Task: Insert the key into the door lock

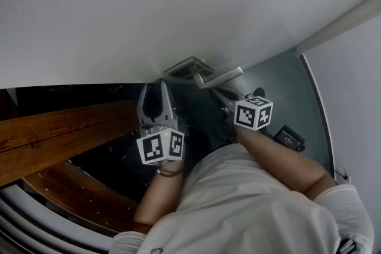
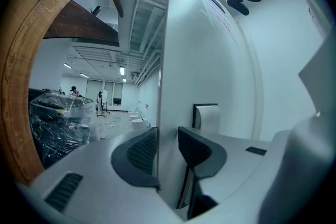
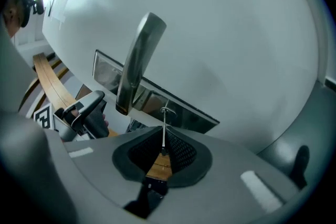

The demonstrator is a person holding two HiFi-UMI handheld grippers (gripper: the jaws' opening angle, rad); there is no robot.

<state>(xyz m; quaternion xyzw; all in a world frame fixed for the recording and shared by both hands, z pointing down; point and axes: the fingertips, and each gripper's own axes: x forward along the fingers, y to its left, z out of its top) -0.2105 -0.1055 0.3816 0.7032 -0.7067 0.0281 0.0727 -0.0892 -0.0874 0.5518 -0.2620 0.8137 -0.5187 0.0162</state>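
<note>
A white door (image 1: 149, 9) fills the top of the head view, with a metal lock plate (image 1: 189, 68) and a lever handle (image 1: 221, 77) at its edge. In the right gripper view my right gripper (image 3: 164, 152) is shut on a thin key (image 3: 164, 131). The key's tip touches the keyhole in the lock plate (image 3: 181, 110), just right of the handle (image 3: 135, 60). How deep the key sits I cannot tell. My left gripper (image 2: 168, 149) is shut on the door edge (image 2: 167, 60), one pad on each side of it. That gripper (image 1: 155, 95) is left of the lock.
A brown wooden beam (image 1: 59, 134) runs along the left. A small dark device (image 1: 290, 138) lies on the green floor at the right. Past the door edge are a plastic-wrapped pile (image 2: 58, 118) and a long hall.
</note>
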